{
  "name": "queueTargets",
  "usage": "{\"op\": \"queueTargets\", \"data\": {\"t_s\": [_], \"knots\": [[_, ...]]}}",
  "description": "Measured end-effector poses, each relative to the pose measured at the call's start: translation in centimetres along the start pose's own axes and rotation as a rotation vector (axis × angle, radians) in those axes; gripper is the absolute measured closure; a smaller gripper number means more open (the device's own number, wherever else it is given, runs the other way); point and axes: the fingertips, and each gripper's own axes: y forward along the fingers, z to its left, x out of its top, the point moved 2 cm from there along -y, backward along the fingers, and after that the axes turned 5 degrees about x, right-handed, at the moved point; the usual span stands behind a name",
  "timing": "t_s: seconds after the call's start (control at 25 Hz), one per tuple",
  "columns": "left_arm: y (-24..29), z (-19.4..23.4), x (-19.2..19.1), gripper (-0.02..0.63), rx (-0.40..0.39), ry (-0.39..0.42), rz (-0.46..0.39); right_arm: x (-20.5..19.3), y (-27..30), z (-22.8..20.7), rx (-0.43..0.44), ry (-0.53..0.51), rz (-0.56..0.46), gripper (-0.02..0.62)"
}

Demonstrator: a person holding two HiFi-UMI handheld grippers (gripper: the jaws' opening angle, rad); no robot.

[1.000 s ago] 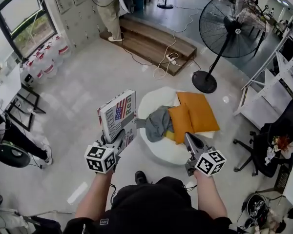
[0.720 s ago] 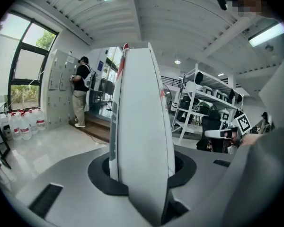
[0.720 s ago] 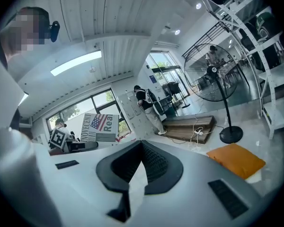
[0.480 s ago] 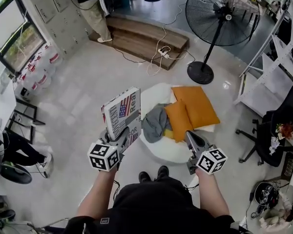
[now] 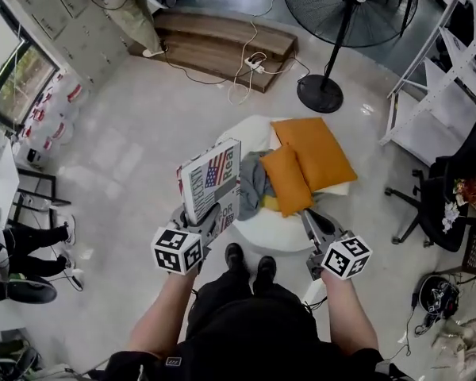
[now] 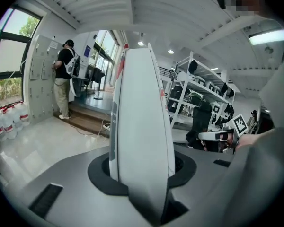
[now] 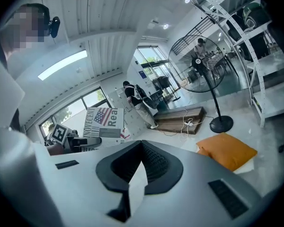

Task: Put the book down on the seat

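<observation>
Carriage of the book (image 5: 210,177) is going on, by my reading: the left gripper (image 5: 209,219) is pinching it by its lower edge, jaws pressing on both covers. It is holding the book upright in the air at the left edge of the seat (image 5: 263,235), not yet resting on it. The next move is calling for swinging the book rightward over the seat, tipping it flat, lowering it onto a free patch and only then spreading the jaws. The bare white part nearest the person is looking like the likeliest spot, since a grey cloth (image 5: 252,187) is lying crumpled on the middle and two orange cushions (image 5: 313,151) are taking up the far right side. The right gripper (image 5: 309,219) is hanging by the seat's near right rim with jaws pressed together on nothing, so it is taking no part for now. The book is showing a white cover with a flag picture and large dark print. Edge-on in the left gripper view it is looking fairly thick and stiff, standing straight between the pads without sagging, so it is probably going to lie flat on a level patch.
</observation>
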Motion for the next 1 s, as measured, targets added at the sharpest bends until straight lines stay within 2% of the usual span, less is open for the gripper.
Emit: {"op": "queueTargets", "data": {"t_s": [0.2,0.44,0.76,1.0], "knots": [[4.9,1.4,-2.8,0.449,-0.067,-0.035,0.064,-2.7,2.9,-2.0,-0.057,0.040,0.053,0.583],[11.0,1.5,-7.1,0.449,-0.138,-0.095,0.127,-4.9,6.0,-3.9,-0.081,0.065,0.112,0.583],[18.6,1.4,-12.5,0.449,-0.191,-0.157,0.201,-7.9,8.6,-8.3,-0.116,0.084,0.151,0.584],[24.4,2.1,-19.3,0.449,-0.190,-0.232,0.291,-12.2,11.1,-10.8,-0.101,0.118,0.204,0.583]]}}
